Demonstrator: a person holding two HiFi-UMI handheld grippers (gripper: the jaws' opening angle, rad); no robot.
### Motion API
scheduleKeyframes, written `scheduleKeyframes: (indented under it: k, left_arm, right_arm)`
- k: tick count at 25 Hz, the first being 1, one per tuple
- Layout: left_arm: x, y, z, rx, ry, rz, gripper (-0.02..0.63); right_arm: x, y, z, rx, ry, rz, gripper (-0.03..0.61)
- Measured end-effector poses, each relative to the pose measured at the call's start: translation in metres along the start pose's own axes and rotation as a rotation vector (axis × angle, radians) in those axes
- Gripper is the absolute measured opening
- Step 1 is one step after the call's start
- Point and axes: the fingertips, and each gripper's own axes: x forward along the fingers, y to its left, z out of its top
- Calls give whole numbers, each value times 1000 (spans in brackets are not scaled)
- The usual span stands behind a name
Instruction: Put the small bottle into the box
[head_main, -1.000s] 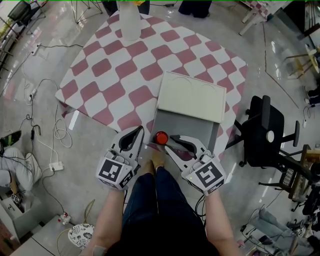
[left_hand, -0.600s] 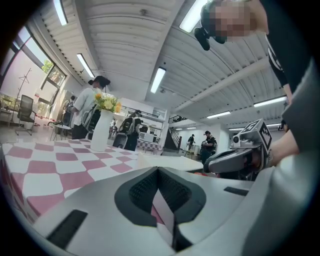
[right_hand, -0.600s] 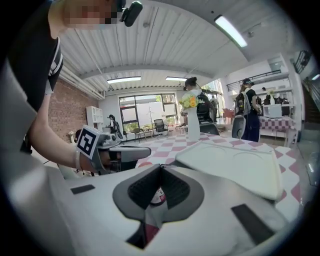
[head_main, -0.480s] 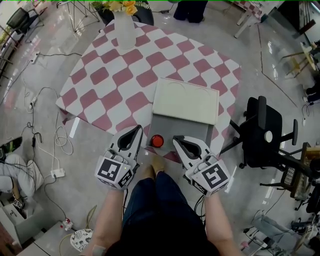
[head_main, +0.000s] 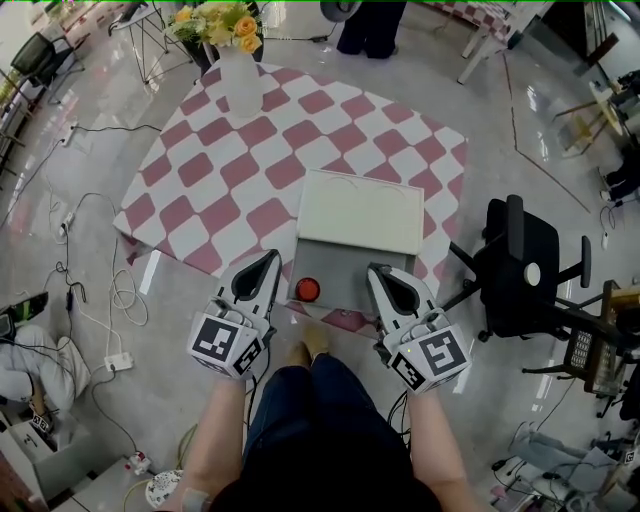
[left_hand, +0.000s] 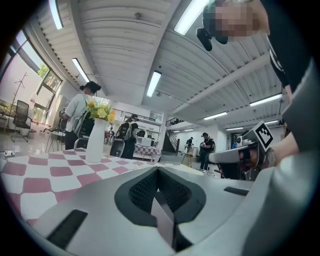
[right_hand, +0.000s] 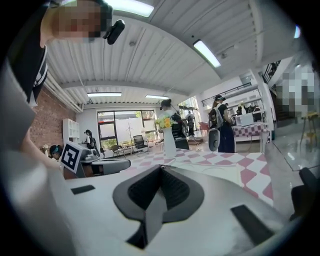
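Note:
The box sits open at the near edge of the checkered table, its cream lid (head_main: 360, 212) folded back behind the grey base (head_main: 355, 268). A small bottle with a red cap (head_main: 307, 290) stands in the base's near left corner, and nothing grips it. My left gripper (head_main: 270, 258) hovers just left of the bottle, jaws shut and empty. On the right side of the base, my right gripper (head_main: 377, 270) is also shut and empty. In the left gripper view the left gripper (left_hand: 157, 170) has its jaws pressed together. The right gripper (right_hand: 161, 167) looks the same in its own view.
A white vase of flowers (head_main: 232, 75) stands at the table's far corner. A black office chair (head_main: 520, 270) is close on the right. Cables (head_main: 90, 290) trail over the floor on the left. Several people stand far off in the hall.
The right gripper was open beside the red-capped bottle; it has shut and drawn away to the right. The bottle stays in the box. The left gripper has hardly moved.

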Motion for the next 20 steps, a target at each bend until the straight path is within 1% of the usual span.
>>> scheduleKeyframes:
  k: [5,12,20]
  left_arm:
    - [4,-1,11,14,-19,-6,-5]
    - [7,-1,29,11,-41,1,-5]
    - [13,0,47,7,-64,-3,-5]
  right_arm:
    - [-9,-14,14,-7,-22,-51,3]
    - [-16,-21,33,-21,-48,-75,3]
    - [-21,-28,45,-36,-68,-97,5]
